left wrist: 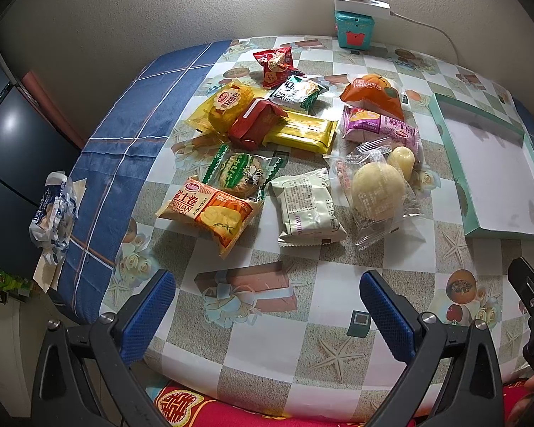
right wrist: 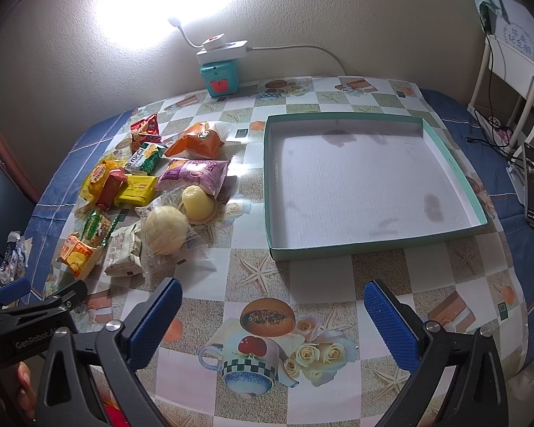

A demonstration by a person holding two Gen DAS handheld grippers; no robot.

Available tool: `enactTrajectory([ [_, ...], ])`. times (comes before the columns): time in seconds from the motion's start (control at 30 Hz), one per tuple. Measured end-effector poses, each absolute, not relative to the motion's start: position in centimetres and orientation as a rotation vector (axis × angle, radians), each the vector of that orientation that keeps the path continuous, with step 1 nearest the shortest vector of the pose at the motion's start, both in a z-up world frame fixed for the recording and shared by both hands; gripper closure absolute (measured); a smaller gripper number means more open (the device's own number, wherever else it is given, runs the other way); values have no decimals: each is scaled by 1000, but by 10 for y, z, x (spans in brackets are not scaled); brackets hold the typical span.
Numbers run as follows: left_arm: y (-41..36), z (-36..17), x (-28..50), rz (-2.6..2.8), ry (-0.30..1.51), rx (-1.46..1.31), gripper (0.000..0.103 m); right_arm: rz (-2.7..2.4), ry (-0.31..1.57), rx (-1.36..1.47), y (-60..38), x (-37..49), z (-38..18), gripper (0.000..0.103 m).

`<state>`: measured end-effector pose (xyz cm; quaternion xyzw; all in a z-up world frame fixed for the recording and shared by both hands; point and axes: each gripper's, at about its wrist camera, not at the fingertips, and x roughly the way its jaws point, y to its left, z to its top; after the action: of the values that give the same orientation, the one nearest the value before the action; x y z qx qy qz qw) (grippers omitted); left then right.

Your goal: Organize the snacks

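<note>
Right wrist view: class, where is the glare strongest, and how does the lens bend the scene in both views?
Right wrist view: the lamp burns out the wall above the power strip, with a bright patch on the tablecloth beside the purple packet. Left wrist view: lighting is more even; the table edge curves and the corners go black. Both views: the open box looks bowed.

A lived-in home room. A table [right wrist: 338, 284] stands against a textured plaster wall [right wrist: 338, 17], covered by a checked plastic cloth printed with roses, starfish and teacups. At its far edge a small lamp [right wrist: 176, 23] glows from a power strip [right wrist: 222, 48]. A white chair [right wrist: 509, 71] stands beyond the far right corner.
</note>
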<state>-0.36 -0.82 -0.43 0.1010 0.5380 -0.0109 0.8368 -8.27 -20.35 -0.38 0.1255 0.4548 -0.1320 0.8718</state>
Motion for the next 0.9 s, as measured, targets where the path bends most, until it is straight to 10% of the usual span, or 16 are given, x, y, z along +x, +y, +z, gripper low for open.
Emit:
enactTrajectory([
  [0.9,24,-3,15,-93,1131,-6,0,-221,928,221,-196,-52,5,0],
])
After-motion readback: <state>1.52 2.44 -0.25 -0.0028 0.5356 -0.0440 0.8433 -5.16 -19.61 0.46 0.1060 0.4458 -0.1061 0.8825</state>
